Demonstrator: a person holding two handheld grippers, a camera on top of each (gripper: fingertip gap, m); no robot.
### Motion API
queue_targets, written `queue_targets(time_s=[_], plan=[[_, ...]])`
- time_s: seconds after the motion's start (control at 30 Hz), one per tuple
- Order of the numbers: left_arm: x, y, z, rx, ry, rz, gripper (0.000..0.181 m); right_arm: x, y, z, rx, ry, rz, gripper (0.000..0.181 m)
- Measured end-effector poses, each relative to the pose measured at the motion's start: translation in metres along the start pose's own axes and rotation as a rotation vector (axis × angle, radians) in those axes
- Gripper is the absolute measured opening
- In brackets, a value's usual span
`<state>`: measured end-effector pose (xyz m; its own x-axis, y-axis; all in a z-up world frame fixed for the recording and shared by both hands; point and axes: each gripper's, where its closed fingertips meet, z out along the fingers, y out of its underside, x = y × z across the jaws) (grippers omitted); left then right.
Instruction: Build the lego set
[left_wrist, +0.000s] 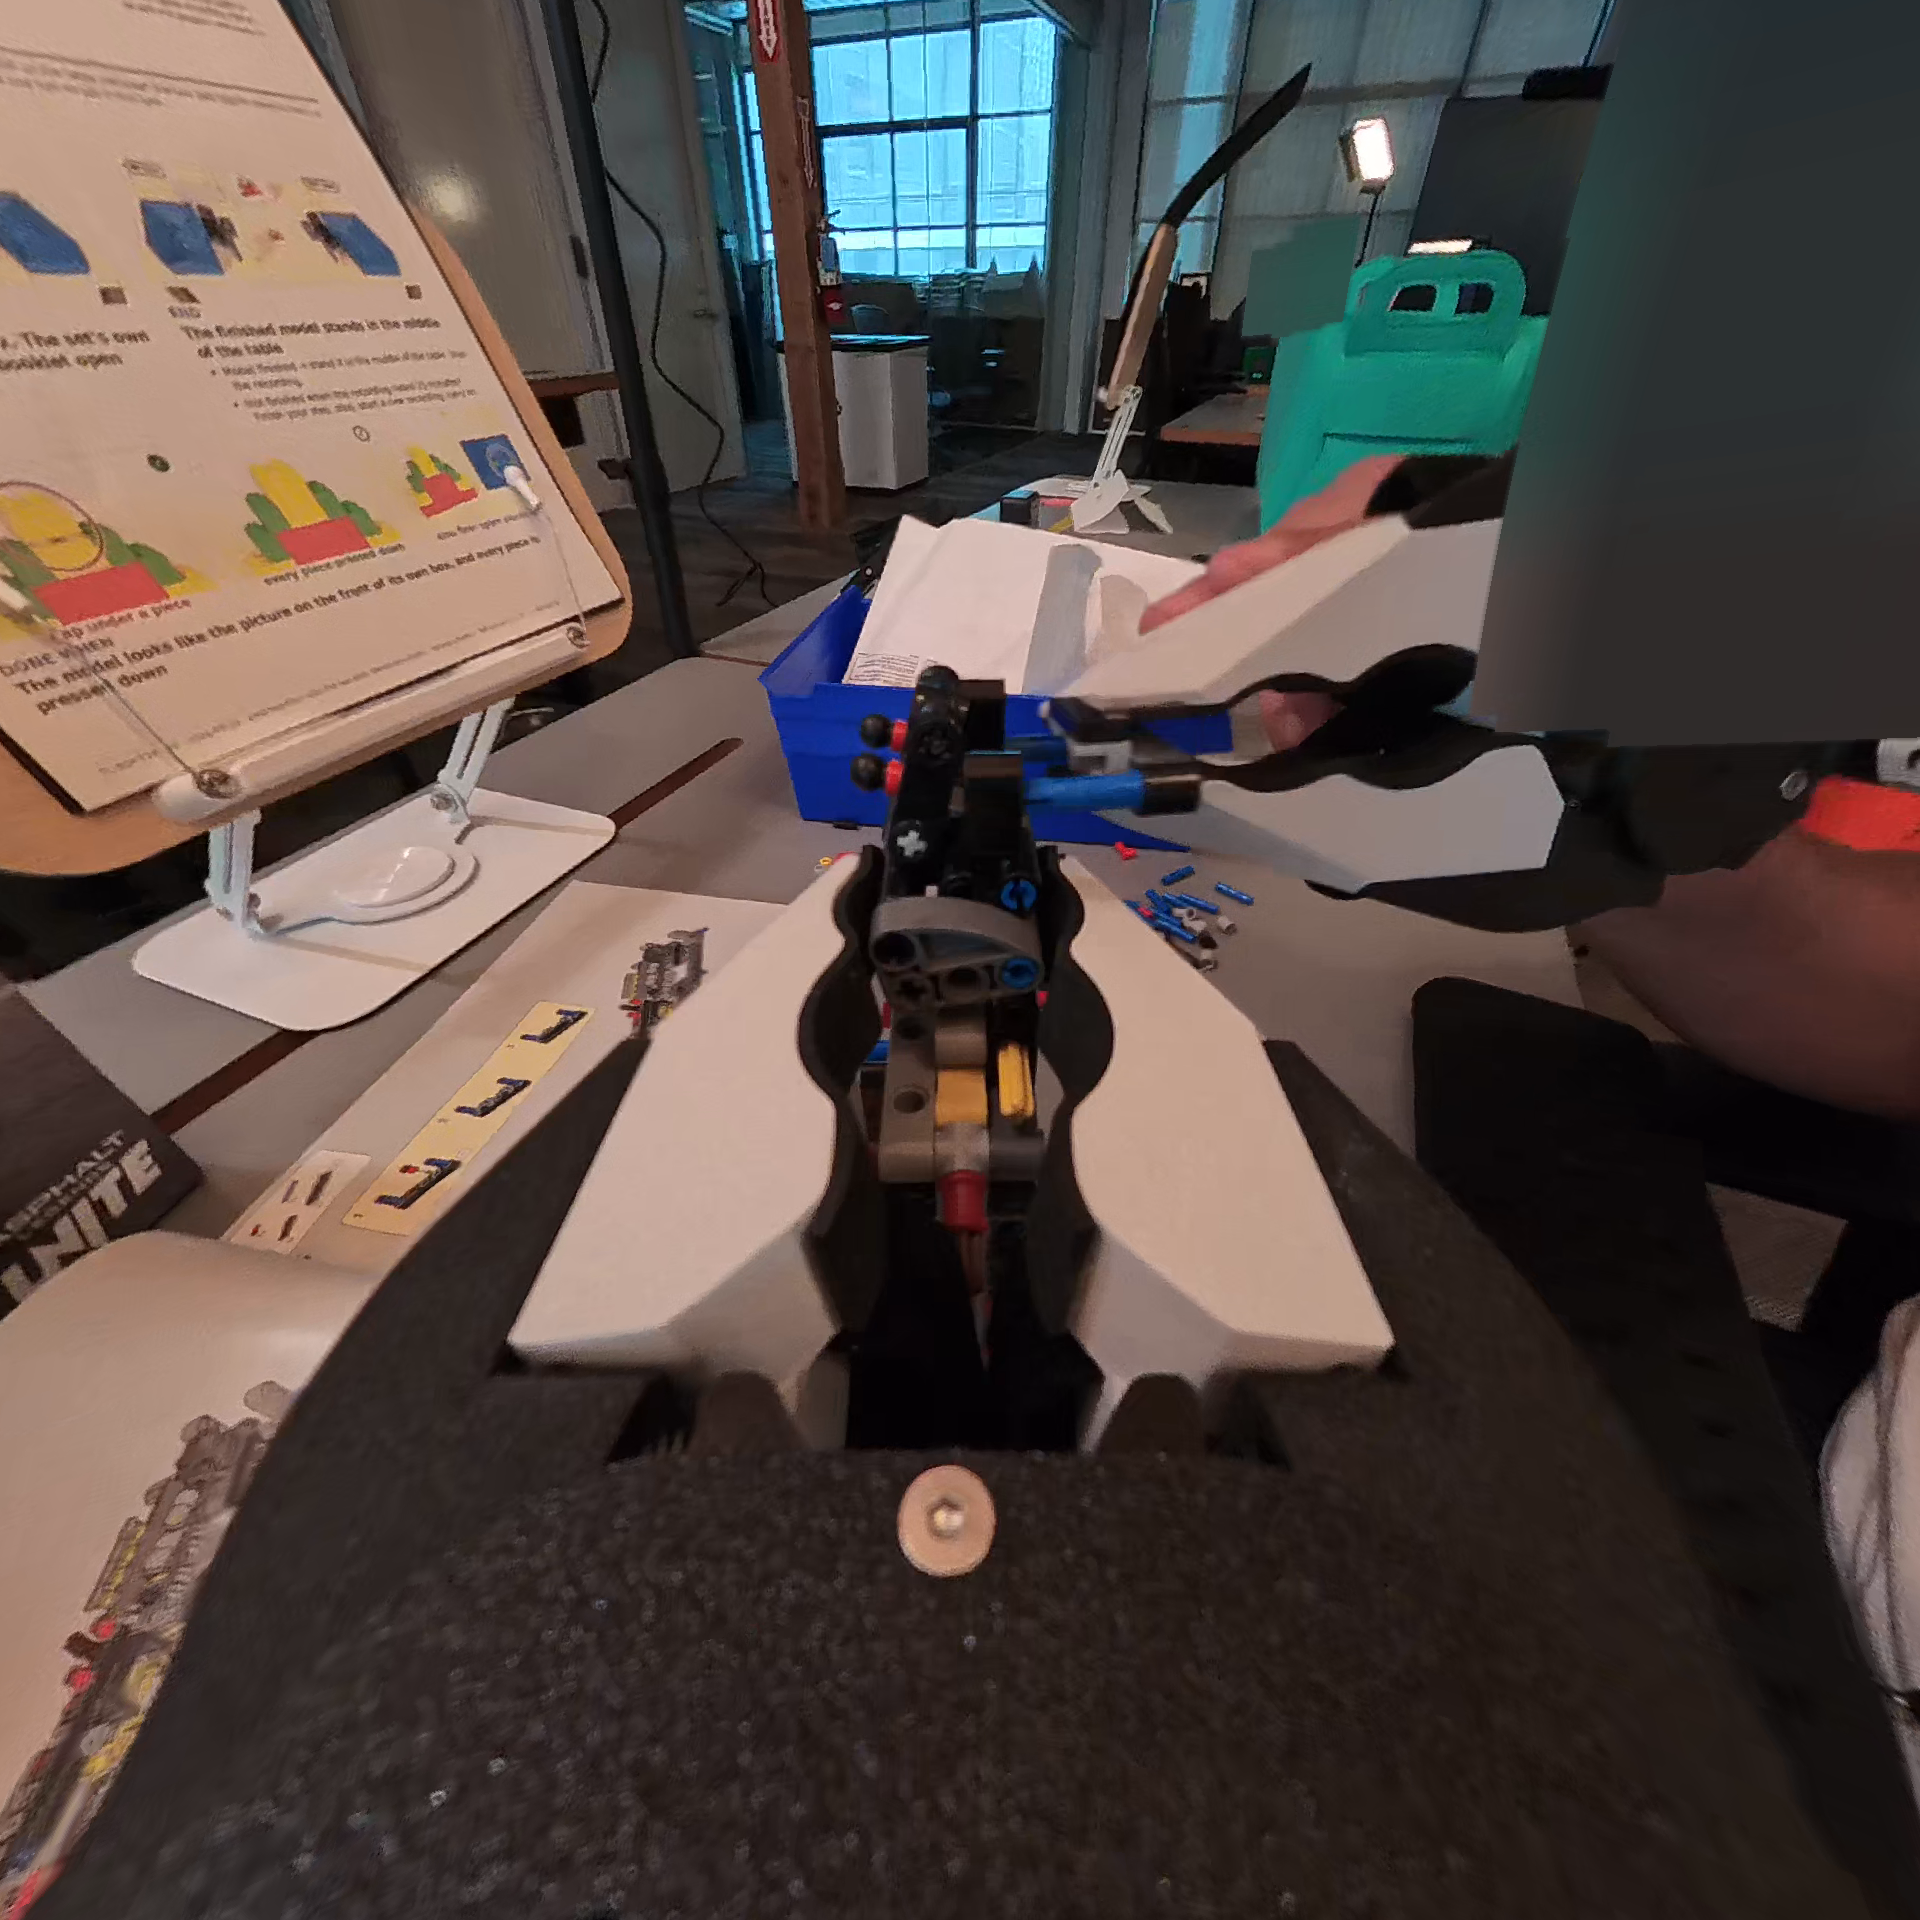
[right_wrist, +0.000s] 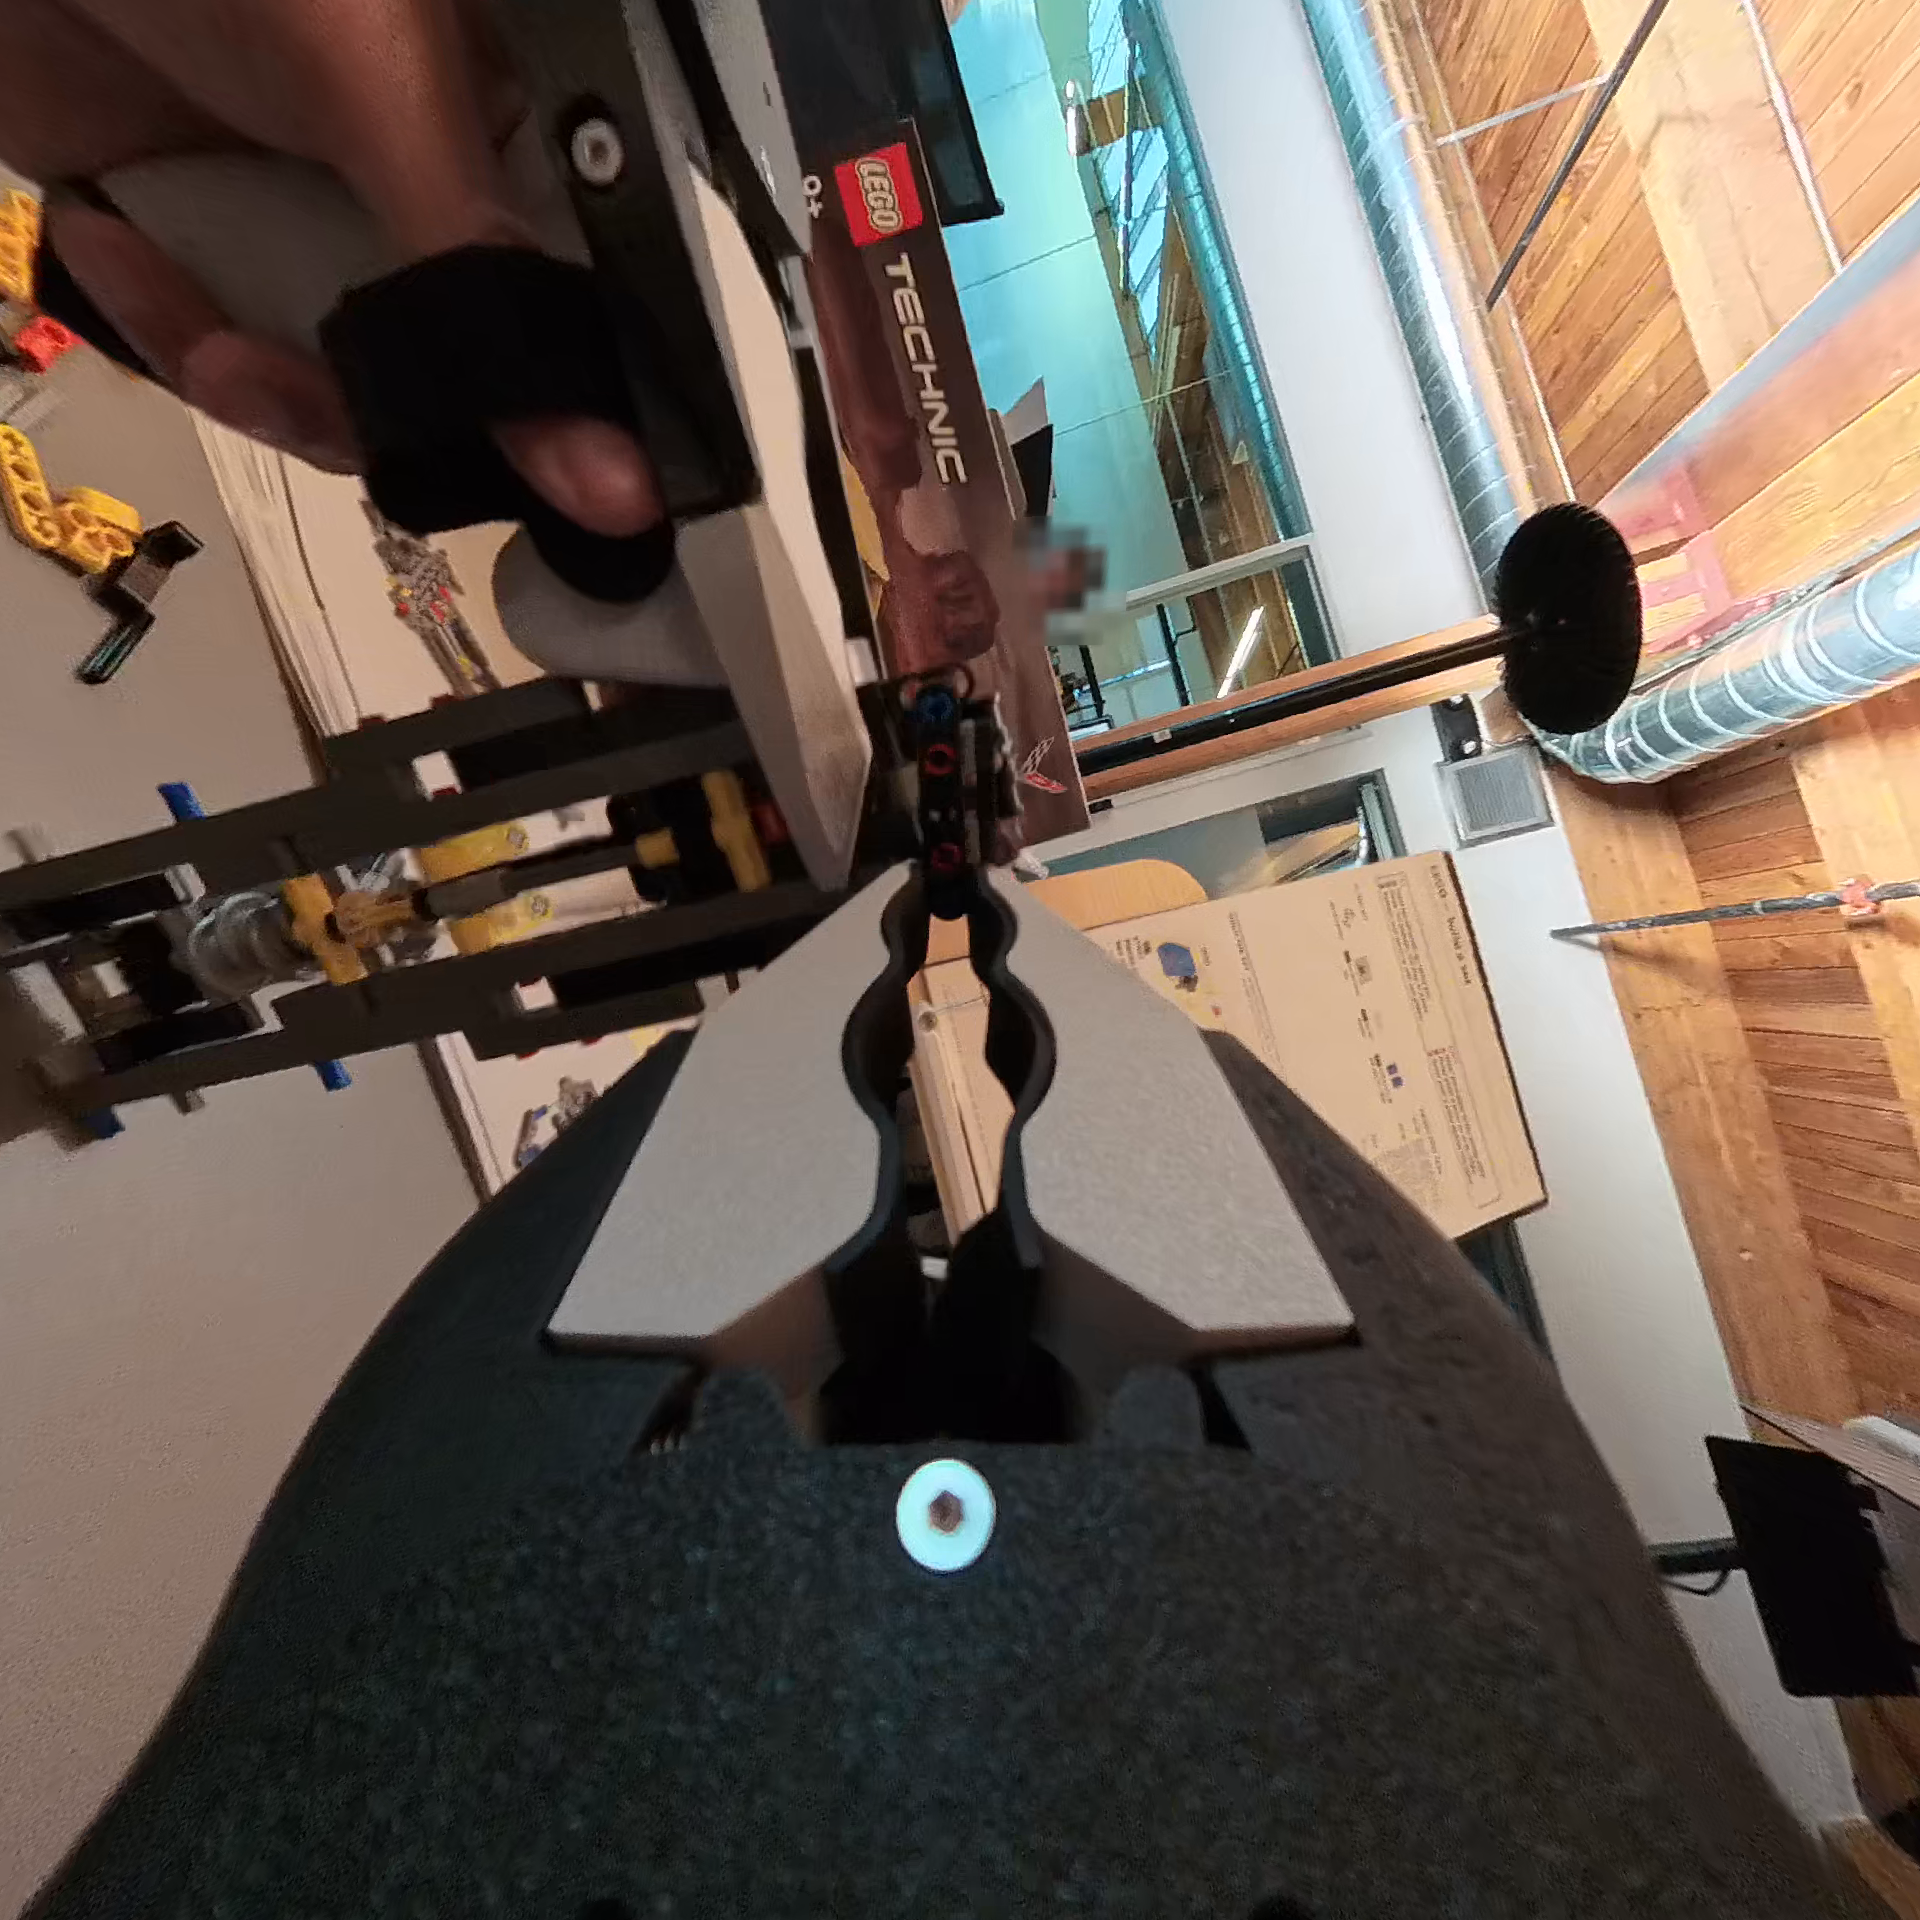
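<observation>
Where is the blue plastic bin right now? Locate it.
In the left wrist view the blue plastic bin sits on the grey table, just behind the black Lego assembly, right of the white document stand.

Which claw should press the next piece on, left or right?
Right. The left claw is clamped around the lego assembly, serving as holder; the right claw pinches only a small black part at the assembly's top.

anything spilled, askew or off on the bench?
Only small stuff: loose blue pins lie scattered on the table beside the blue bin, outside it. The assembly sits clamped in the left gripper; nothing looks damaged.
</observation>
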<state>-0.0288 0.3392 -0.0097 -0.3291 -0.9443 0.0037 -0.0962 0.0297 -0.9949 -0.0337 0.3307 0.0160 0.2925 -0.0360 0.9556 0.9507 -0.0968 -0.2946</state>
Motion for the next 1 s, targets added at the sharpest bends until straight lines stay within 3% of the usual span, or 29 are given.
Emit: queue_targets(time_s=[0.3,0.6,1.0], plan=[[0.007,0.000,0.002,-0.013,0.006,0.020,0.024,0.002,-0.005,-0.001,-0.001,0.047,-0.120,0.006],[0.001,0.000,0.002,-0.008,-0.020,0.002,0.024,0.000,0.001,-0.002,-0.015,0.024,-0.102,0.006],[0.001,-0.006,-0.002,-0.002,-0.101,0.131,0.024,0.004,0.001,-0.003,-0.087,0.069,-0.181,0.006]])
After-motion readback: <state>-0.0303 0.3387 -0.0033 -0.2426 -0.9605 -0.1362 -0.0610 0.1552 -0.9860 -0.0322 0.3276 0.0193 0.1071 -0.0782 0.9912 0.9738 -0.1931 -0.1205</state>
